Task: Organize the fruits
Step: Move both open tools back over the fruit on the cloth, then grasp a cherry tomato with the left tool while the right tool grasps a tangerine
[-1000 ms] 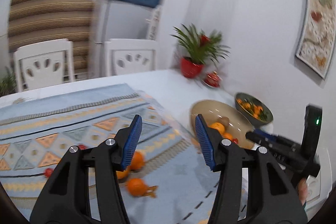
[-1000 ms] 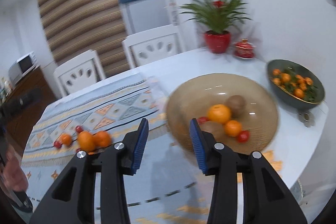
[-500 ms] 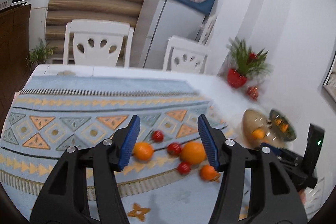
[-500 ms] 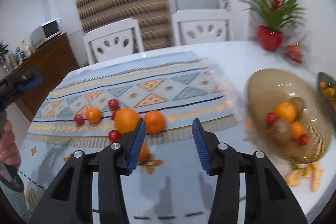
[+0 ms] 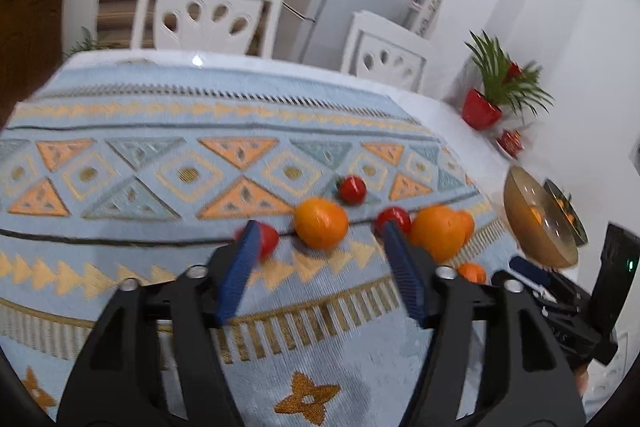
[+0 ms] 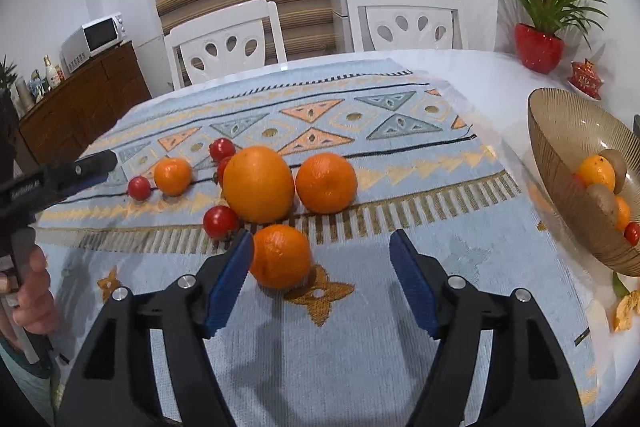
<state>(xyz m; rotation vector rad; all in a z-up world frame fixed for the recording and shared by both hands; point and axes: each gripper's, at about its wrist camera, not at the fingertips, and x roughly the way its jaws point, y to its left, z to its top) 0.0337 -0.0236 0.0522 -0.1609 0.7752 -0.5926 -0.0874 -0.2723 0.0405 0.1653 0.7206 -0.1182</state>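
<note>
Across the middle of the right wrist frame, a patterned blue table runner covers the white table, and on it we find the fruit not yet sorted: a loose cluster spread out in the open, which we judge leaves room to reach each piece alone. At the right edge stands the amber glass bowl, already holding an orange, some smaller orange fruit, kiwis and a cherry tomato, so we take it as the place the rest should go.

Our right gripper hovers low in the frame with its blue pads spread wide and nothing between them. The small orange lies just beside its left pad, closest of all the fruit and a little left of centre, so we judge it the likely next pick. Above it sit the large orange and a medium orange close together, with a mandarin further left.

Our left gripper is likewise wide apart and empty, that same mandarin lying just beyond its tips.

Smallest are the cherry tomatoes, dotted around the oranges.
</note>
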